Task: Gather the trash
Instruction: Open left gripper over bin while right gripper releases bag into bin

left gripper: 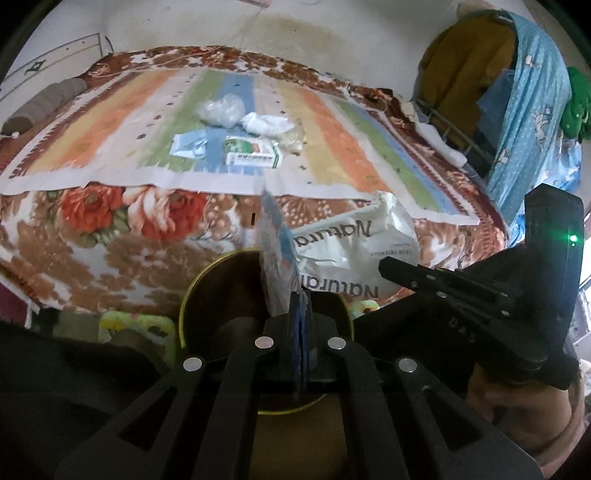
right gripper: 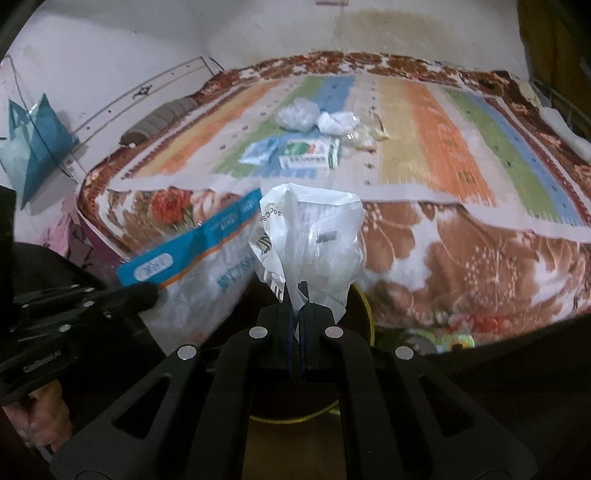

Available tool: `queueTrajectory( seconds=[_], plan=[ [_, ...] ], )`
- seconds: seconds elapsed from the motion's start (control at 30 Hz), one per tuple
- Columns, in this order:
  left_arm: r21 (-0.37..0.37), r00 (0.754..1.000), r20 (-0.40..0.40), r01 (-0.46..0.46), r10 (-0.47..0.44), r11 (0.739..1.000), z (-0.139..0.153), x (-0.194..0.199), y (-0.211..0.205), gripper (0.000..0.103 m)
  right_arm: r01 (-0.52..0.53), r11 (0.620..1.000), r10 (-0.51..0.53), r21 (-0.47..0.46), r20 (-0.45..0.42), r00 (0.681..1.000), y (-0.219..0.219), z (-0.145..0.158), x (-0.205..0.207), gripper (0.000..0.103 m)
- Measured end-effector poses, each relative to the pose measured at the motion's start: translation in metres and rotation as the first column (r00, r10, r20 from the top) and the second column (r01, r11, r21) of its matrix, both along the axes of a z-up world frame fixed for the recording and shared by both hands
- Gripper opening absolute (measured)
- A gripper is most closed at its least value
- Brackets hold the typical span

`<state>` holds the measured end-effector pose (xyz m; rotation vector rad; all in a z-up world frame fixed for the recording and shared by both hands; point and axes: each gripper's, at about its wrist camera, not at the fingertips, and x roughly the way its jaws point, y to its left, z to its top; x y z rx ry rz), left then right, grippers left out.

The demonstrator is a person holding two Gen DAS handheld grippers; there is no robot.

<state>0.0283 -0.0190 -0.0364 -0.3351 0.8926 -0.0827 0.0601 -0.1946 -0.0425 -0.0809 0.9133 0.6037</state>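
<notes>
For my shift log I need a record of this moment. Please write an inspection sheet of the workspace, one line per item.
Surface: bed with floral blanket and striped mat.
Job's things: green-white box, blue packet, crumpled clear plastic, white wad on the mat; round bin below the tools.
Clutter: rolled cloth.
Grippers: left tool shut on blue-printed wrapper; right tool shut on white plastic bag.
Cables: thin cord at the far edge.
Surroundings: stained wall, hanging clothes.

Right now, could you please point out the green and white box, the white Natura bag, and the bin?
green and white box [left gripper: 254,155]: left wrist view, its top face.
white Natura bag [left gripper: 354,251]: left wrist view, printed side.
bin [left gripper: 192,291]: left wrist view, yellow rim.
</notes>
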Motion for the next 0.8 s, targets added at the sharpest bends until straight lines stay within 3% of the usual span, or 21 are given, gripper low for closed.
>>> queueTrajectory(
  seconds=[0.3, 0.47, 0.8],
  plan=[
    [-0.064, 0.994, -0.109, -0.029, 0.022, 0.998, -0.023, -0.004, 0.004, 0.000, 0.019, 0.999, -0.024, -0.041, -0.125, 0.992, -0.002, -0.029, 0.003, 0.002],
    [-0.085, 0.983, -0.176, -0.062, 0.046, 0.994, -0.034, -0.001, 0.009, 0.000, 0.024, 0.998, -0.031, -0.065, -0.107, 0.994, 0.003, -0.030, 0.002, 0.002],
    [-0.107, 0.973, -0.223, -0.084, 0.058, 0.991, -0.042, 0.004, 0.013, 0.000, 0.011, 0.995, -0.028, -0.101, -0.164, 0.986, 0.012, -0.046, 0.006, 0.002]
  ],
)
